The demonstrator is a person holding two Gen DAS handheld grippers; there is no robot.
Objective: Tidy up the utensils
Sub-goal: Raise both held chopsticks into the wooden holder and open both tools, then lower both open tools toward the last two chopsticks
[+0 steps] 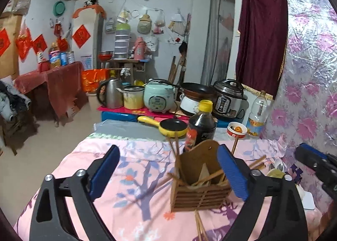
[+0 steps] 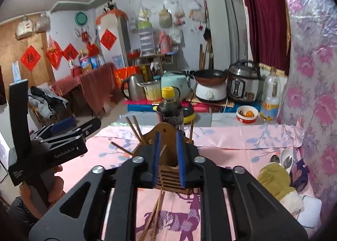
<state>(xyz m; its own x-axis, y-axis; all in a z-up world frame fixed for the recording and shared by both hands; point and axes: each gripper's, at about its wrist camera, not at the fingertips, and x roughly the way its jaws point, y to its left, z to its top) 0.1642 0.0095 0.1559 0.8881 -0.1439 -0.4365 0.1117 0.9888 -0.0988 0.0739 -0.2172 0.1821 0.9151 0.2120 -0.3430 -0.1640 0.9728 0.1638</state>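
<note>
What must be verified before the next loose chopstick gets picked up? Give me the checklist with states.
1. Left gripper open: ok, jaws wide, empty.
2. Right gripper free: ok, jaws slightly apart, nothing clamped.
3. Wooden chopstick holder upright on the cloth: ok.
4. Loose chopsticks lying clear in front of the holder: ok.
5. Stored chopsticks seated upright: not ok, several lean out.

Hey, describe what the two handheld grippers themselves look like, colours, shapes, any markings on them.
Both are matte black frames with triangular cut-outs and round silver bolts. Each carries two flat fingers faced with blue pads. In the right wrist view, the left gripper has a blocky black body printed GenRobot.AI in white, with a tall flat black plate rising behind it. The right gripper shows two parallel black rails underneath. No cables visible.
</note>
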